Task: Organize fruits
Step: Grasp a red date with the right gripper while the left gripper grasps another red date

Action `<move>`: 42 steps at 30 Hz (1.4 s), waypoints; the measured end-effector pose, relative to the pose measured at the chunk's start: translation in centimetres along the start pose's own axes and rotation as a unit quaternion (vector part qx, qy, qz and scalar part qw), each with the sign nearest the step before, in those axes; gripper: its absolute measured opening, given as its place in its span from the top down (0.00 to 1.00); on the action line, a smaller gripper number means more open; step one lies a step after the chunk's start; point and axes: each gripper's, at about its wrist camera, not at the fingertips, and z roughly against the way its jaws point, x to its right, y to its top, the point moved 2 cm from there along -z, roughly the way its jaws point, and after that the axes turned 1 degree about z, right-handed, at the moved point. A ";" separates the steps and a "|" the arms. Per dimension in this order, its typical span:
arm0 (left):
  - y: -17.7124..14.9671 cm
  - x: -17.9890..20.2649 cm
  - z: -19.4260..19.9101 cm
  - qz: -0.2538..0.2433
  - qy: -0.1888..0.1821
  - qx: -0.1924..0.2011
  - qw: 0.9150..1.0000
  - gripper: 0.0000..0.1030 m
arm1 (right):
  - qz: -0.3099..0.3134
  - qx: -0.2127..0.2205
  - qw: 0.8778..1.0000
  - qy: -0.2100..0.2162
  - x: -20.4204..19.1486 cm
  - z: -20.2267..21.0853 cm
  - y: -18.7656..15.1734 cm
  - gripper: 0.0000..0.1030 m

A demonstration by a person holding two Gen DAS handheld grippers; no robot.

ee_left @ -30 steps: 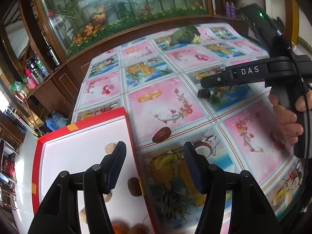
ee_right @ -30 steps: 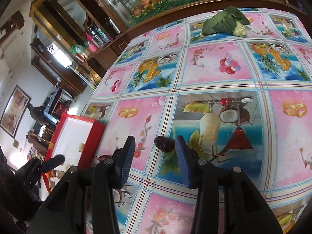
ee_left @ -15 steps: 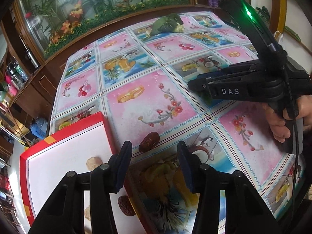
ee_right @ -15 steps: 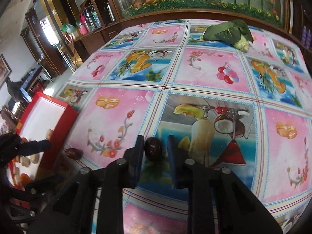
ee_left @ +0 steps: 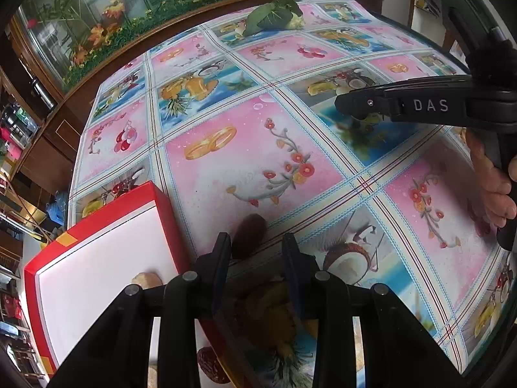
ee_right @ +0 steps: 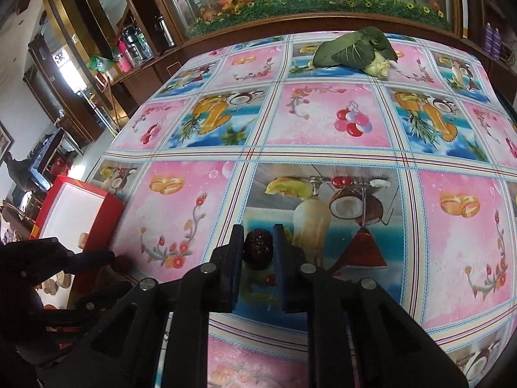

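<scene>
My right tool [ee_right: 257, 249] is clenched around a dark red date [ee_right: 257, 248]; both fingers press its sides, low over the surface [ee_right: 323, 123] with the printed fruit cloth. My left tool [ee_left: 257, 247] has its fingers spread apart, and a second brown date [ee_left: 249, 234] lies between them on the cloth, close to the left finger; I cannot tell if it touches. Just beside this date, on its left, stands the red tray [ee_left: 161, 197] with the white floor. Inside the tray I see a pale nut-like piece [ee_left: 147, 279] and another dark date [ee_left: 210, 365]. At the far edge of the surface lies a leafy green vegetable [ee_right: 355, 50], well apart from both tools.
</scene>
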 end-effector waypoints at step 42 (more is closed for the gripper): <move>1.5 0.9 -0.7 0.093 -0.013 0.001 0.996 0.84 | -0.012 0.012 1.000 0.013 -0.7 1.0 -0.2 0.81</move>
